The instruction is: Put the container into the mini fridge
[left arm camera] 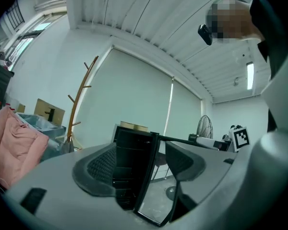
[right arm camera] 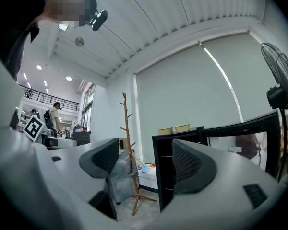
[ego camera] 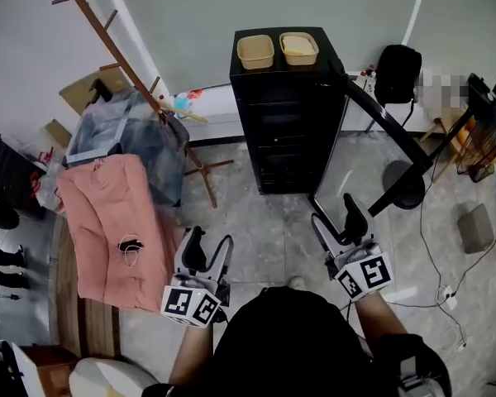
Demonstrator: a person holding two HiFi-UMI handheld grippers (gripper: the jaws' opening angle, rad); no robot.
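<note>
The jaws of the left gripper (ego camera: 208,253) and the right gripper (ego camera: 339,226) stood spread with nothing between them, both held level, side by side, near the person. Farther off stood the black fridge (ego camera: 285,114), its door (ego camera: 347,164) swung open to the right. The left container (ego camera: 255,51) and the right container (ego camera: 298,48) sat side by side on its top. A coat rack (right arm camera: 129,143) leaned at far left.

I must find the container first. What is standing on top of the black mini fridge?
On the mini fridge sit the left container and the right container, both beige and open, side by side. Whether they hold anything is too small to tell.
</note>
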